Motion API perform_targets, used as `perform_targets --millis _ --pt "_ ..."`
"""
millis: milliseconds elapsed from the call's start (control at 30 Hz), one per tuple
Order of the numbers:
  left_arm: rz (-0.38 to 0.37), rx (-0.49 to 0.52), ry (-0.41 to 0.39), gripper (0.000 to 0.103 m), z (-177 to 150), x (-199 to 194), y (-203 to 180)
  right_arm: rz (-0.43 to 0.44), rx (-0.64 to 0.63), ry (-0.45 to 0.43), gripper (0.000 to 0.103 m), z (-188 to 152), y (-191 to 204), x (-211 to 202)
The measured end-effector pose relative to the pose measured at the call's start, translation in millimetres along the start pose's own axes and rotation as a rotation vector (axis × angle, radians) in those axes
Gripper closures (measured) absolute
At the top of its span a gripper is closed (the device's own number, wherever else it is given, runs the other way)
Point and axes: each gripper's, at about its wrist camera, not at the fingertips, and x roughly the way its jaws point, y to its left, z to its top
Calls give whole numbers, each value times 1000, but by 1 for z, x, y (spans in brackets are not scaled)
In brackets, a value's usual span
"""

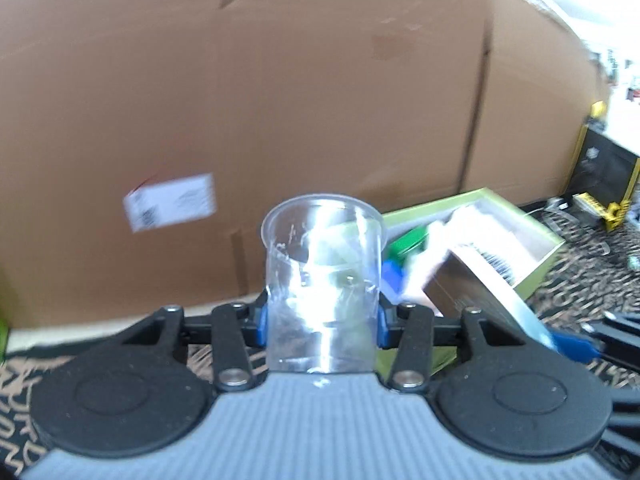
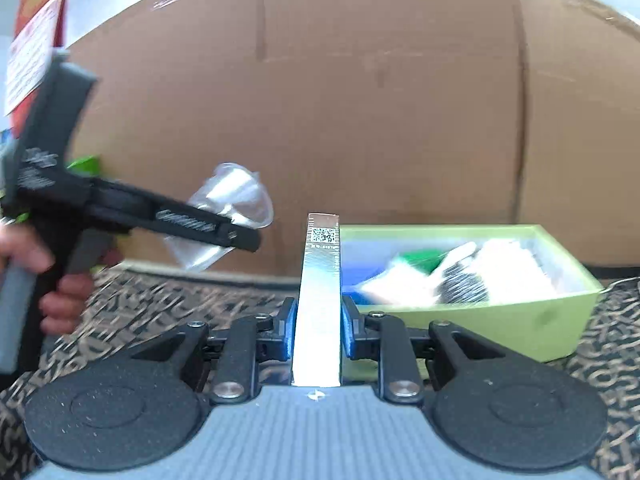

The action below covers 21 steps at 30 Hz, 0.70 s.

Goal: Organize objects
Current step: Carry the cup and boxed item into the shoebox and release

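My left gripper [image 1: 322, 322] is shut on a clear plastic cup [image 1: 323, 280], held upright above the patterned carpet; it also shows in the right wrist view [image 2: 228, 216] at the left. My right gripper [image 2: 318, 330] is shut on a slim silver box [image 2: 320, 300] with a QR code near its top; this box shows in the left wrist view [image 1: 516, 308] at the right. A light green tray [image 2: 480, 320] lies ahead to the right, holding green, blue and white items; it shows in the left wrist view [image 1: 536, 276] too.
A large brown cardboard box [image 1: 280, 100] stands like a wall behind everything. A white label [image 1: 170, 202] is stuck on it. A black and yellow box [image 1: 604, 164] sits at the far right. Patterned carpet [image 2: 160, 300] covers the floor.
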Motion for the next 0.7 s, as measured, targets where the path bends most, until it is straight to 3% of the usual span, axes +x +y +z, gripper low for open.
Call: perform_targets --millis 233,533,667,700 --pt "-58 6 -11 57 26 29 -46 -138 19 -47 77 25 -53 23" --pt "-55 -11 -24 55 34 74 -75 -304 -190 -99 77 28 -88 78" --pt "-43 -5 -1 52 27 98 -80 -278 -260 -43 77 9 -82 94" --pt "-43 -4 8 46 24 103 -79 -261 -263 -33 77 5 -81 94"
